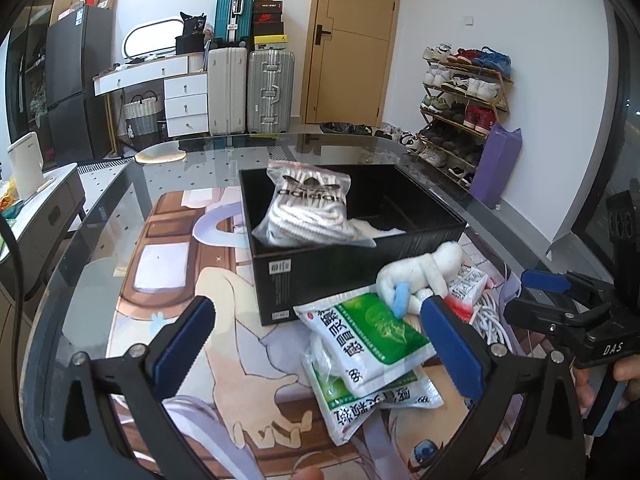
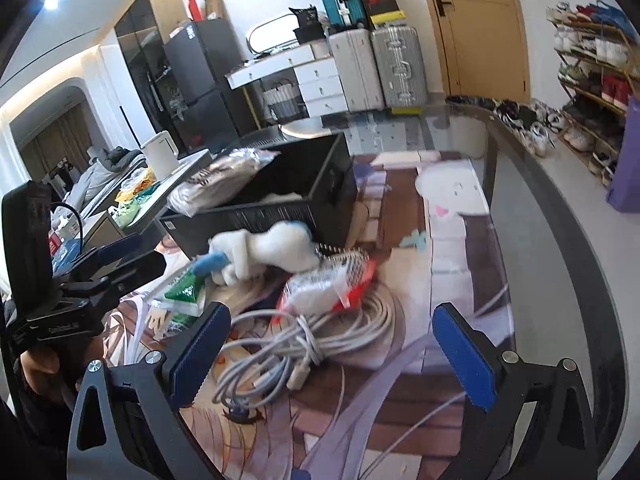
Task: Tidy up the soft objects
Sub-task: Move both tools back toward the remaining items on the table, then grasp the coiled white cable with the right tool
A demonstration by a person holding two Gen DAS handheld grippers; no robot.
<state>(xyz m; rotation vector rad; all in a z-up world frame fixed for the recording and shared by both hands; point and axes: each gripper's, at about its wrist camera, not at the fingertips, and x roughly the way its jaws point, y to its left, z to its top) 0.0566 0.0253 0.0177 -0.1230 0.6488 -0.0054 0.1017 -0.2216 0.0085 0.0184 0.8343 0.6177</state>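
Observation:
A black box (image 1: 336, 276) stands on the glass table, with a clear bag of white laces (image 1: 310, 208) leaning inside it. In front of the box lie two green-and-white packets (image 1: 372, 340), a white plush toy (image 1: 424, 272), a red-and-white packet (image 1: 466, 284) and a coiled white cable (image 2: 304, 344). My left gripper (image 1: 320, 348) is open and empty, just short of the packets. My right gripper (image 2: 332, 356) is open and empty over the cable. The box (image 2: 280, 200), plush (image 2: 276, 252) and red packet (image 2: 332, 288) show ahead of it.
A printed mat (image 1: 180, 312) covers the table. The table's curved edge (image 2: 560, 232) runs to the right. Suitcases (image 1: 248, 88), a door and a shoe rack (image 1: 464, 104) stand beyond. A side cabinet with a white kettle (image 1: 24, 168) is at left.

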